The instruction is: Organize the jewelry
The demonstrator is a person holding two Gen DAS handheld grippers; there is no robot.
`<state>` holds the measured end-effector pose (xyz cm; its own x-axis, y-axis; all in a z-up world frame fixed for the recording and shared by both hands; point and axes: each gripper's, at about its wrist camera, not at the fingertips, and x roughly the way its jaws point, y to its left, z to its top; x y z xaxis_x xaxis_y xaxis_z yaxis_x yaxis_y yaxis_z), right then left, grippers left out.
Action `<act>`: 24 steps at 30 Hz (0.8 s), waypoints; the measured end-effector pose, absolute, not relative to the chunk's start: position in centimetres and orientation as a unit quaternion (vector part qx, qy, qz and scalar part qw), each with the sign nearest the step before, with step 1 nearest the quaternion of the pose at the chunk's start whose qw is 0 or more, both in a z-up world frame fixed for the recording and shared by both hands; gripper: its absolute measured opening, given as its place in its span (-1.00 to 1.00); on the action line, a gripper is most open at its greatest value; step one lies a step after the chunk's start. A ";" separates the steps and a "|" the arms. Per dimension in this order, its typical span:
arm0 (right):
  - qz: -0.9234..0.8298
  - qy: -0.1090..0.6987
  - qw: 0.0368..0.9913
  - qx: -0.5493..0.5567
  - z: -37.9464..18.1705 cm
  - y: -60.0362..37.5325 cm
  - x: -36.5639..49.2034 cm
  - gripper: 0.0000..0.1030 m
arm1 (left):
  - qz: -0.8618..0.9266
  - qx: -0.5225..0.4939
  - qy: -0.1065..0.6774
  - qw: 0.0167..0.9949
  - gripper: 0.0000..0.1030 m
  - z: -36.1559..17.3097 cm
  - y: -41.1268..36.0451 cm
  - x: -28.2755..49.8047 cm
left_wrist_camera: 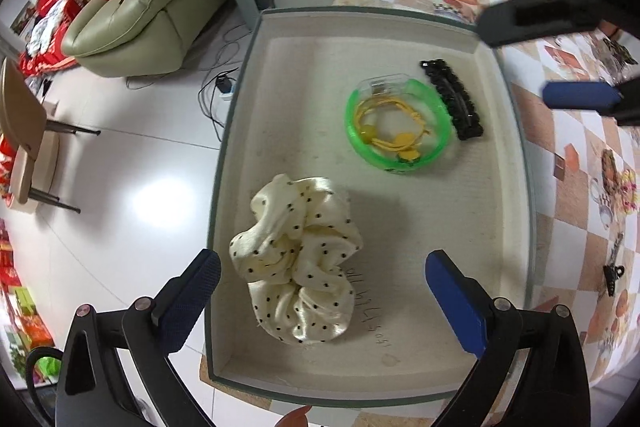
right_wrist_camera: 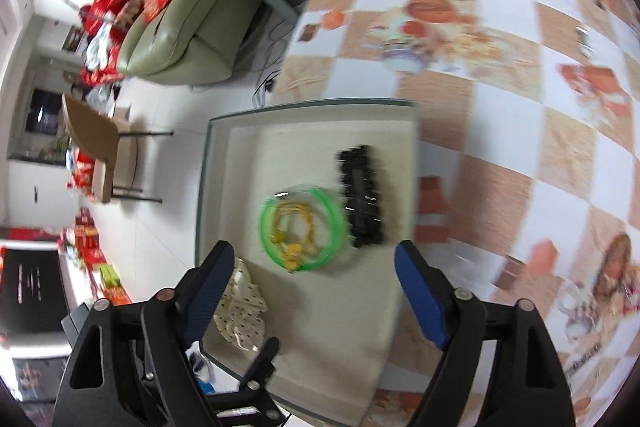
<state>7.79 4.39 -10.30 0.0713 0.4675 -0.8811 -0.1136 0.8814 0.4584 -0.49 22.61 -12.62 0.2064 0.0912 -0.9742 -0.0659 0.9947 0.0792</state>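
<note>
A checked tablecloth covers the desk [left_wrist_camera: 568,187], where a shallow tray [left_wrist_camera: 516,131] holds a dotted scrunchie [left_wrist_camera: 298,259], a green bangle [left_wrist_camera: 398,125] and a black hair claw [left_wrist_camera: 452,99]. The left gripper [left_wrist_camera: 320,291] and the right gripper [right_wrist_camera: 314,287] hang above with jaws wide, empty. Judging by this, a drop-off is done; next, fetch the small black clip [left_wrist_camera: 614,277] lying outside.

We find handwritten marks on the tray floor [left_wrist_camera: 368,311] in the lower middle of the left wrist view, beside the scrunchie [left_wrist_camera: 298,259], but cannot read them.
</note>
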 end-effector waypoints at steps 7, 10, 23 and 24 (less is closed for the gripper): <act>0.140 0.638 0.734 0.187 -9.3 -2.3 5.8 0.74 | 0.016 0.037 0.628 0.777 1.00 -11.1 19.3 0.4; 0.106 0.626 0.746 0.204 -8.9 -5.5 4.7 0.74 | -0.007 0.056 0.620 0.783 1.00 -10.0 17.5 1.3; -0.031 0.635 0.735 0.237 -9.9 -19.8 -2.2 1.00 | -0.095 0.088 0.612 0.780 1.00 -8.1 10.0 5.6; -0.045 0.637 0.730 0.245 -10.2 -21.2 -2.9 1.00 | -0.100 0.092 0.613 0.779 1.00 -8.2 9.2 5.7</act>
<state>-2.88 -21.23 -10.23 0.1855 0.2467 -0.9512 0.3767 0.8762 0.3007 5.70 9.17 -8.16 0.2295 -0.0423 -0.9724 0.2690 0.9629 0.0216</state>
